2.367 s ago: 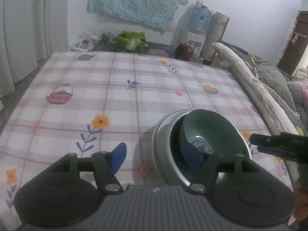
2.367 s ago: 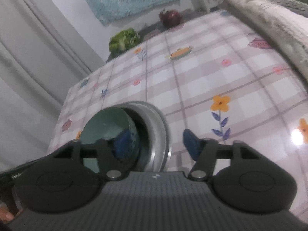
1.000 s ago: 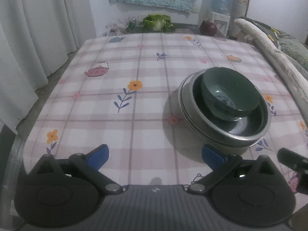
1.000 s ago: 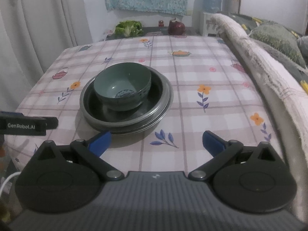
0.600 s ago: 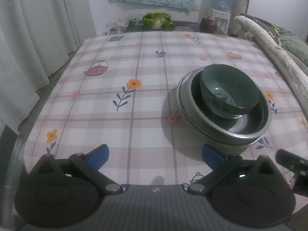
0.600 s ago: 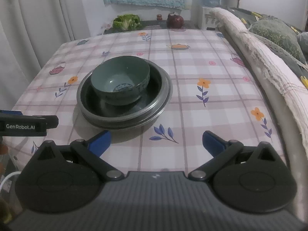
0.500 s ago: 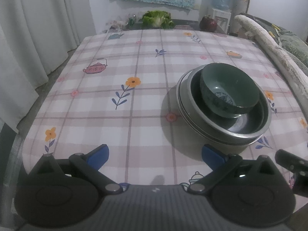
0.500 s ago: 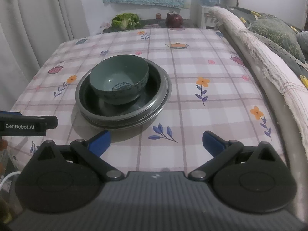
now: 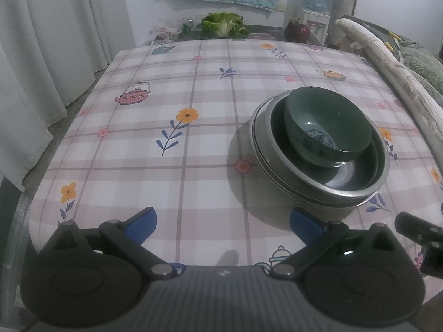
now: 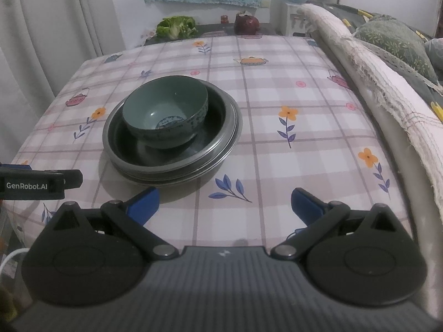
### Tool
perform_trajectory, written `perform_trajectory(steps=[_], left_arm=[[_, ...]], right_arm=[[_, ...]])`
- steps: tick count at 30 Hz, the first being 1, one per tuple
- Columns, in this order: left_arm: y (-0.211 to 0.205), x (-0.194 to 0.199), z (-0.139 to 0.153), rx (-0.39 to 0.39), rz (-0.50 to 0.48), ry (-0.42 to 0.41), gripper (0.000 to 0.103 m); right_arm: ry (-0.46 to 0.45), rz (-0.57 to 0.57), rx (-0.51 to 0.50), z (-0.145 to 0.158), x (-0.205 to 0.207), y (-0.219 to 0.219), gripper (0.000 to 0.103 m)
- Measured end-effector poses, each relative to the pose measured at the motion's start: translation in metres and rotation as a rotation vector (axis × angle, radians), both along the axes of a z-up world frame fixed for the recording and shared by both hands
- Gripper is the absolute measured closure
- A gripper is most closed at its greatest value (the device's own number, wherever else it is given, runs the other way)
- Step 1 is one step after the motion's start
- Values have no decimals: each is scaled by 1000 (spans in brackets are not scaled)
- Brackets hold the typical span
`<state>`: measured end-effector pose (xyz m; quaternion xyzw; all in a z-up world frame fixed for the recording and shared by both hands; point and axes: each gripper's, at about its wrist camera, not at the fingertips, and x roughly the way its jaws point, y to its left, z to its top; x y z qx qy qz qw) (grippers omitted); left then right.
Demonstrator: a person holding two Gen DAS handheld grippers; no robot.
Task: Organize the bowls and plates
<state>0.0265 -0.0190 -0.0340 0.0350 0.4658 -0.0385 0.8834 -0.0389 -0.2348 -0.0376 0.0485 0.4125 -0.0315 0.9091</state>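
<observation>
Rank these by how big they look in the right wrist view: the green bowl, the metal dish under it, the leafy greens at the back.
1. metal dish, widest of the three.
2. green bowl, sitting inside the dish.
3. leafy greens, smallest here, though they lie far back beyond the table, so their true size is unsure.

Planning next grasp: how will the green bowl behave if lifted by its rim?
The green bowl looks like glazed ceramic: probably rigid, slippery, breakable. It sits off-centre in the metal dishes, so a nudge may slide it.

Both the left gripper (image 9: 223,222) and the right gripper (image 10: 224,202) are matte black, with blue fingertip pads, silver pivot screws and ribbed grey housings. The left one's side reads "GenRobot.AI" in white.
</observation>
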Motion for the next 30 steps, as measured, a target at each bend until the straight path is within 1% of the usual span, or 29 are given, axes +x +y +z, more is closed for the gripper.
perform_trajectory(steps=[14,30], left_arm=[[0,0,-1,-2,-1,5,0],[-9,-5,-6,-10,-43,37,0]], right_arm=[[11,2,14,-2,3,2,1],[32,-10,24,-7,4,-4,1]])
